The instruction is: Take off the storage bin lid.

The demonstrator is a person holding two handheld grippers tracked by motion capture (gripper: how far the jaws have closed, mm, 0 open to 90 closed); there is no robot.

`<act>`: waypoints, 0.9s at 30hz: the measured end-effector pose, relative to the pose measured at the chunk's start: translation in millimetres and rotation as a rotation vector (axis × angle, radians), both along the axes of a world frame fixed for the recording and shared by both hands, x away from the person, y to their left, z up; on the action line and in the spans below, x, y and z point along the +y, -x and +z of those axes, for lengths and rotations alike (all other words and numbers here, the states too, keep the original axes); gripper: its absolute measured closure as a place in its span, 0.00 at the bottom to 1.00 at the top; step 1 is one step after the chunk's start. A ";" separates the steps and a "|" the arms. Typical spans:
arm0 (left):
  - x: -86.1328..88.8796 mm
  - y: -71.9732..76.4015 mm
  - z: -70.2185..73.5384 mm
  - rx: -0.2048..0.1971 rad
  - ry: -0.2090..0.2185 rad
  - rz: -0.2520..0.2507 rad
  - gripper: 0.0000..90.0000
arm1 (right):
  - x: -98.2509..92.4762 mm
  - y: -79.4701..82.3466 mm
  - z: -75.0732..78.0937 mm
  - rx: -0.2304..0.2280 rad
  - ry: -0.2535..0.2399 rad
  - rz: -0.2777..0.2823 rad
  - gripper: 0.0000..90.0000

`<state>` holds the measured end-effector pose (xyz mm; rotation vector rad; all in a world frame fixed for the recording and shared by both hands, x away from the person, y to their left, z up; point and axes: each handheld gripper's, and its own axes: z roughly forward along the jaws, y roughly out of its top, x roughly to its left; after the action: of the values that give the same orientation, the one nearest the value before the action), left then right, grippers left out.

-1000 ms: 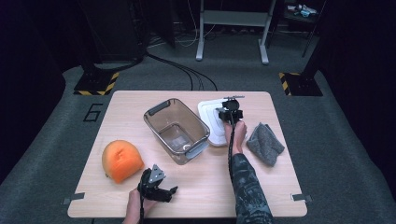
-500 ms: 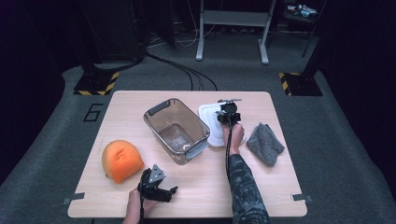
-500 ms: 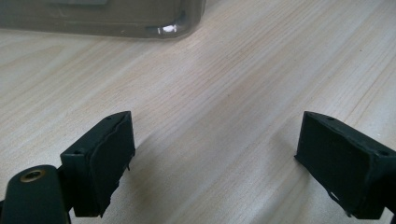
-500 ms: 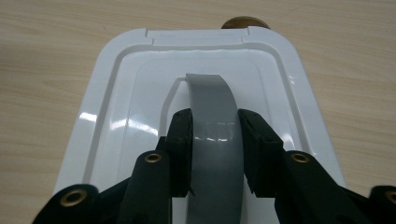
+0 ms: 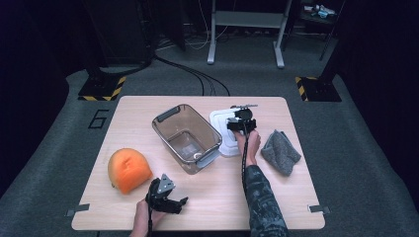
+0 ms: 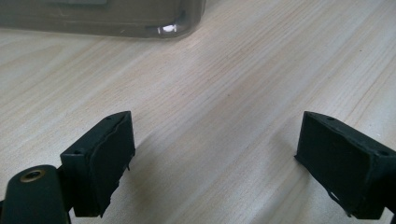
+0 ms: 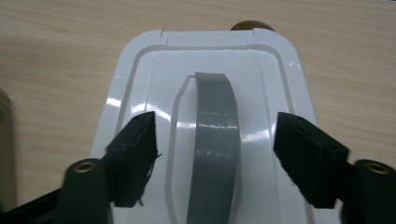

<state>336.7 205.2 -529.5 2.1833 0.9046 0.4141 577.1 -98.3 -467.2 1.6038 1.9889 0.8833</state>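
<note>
A white lid (image 5: 223, 136) with a grey strap handle (image 7: 214, 140) lies flat on the table, to the right of a clear plastic bin (image 5: 187, 136). My right gripper (image 5: 241, 124) hovers over the lid. Its jaws have just been opening and now stand apart on either side of the handle (image 5: 232, 120), with a gap on each side in the right gripper view (image 7: 233, 158). My left gripper (image 5: 178, 204) rests near the table's front edge, open (image 6: 215, 158) over bare wood, with a corner of the bin (image 6: 116, 18) beyond it.
An orange rounded object (image 5: 128, 169) lies at the front left beside my left gripper. A crumpled grey cloth (image 5: 280, 152) lies right of the lid. A small brown round thing (image 7: 252, 24) peeks out past the lid's far edge. Dark floor surrounds the table (image 5: 296, 197).
The right gripper has stayed over the lid with hardly any shift. The left gripper has not moved.
</note>
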 end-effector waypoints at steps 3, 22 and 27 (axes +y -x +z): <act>0.1 -0.2 -0.2 -0.004 -0.002 0.000 0.12 | -6.7 12.1 8.5 -0.018 -0.008 0.027 0.23; -0.2 0.5 0.7 -0.001 -0.005 0.006 0.12 | -38.1 117.2 17.0 -0.084 -0.016 0.210 0.06; -0.8 0.4 0.9 -0.004 -0.002 0.010 0.12 | -36.7 144.3 -1.8 -0.075 -0.021 0.232 0.03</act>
<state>336.3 204.3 -528.5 2.1803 0.9130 0.4244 432.8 -135.0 -469.0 1.3473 2.1486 1.0372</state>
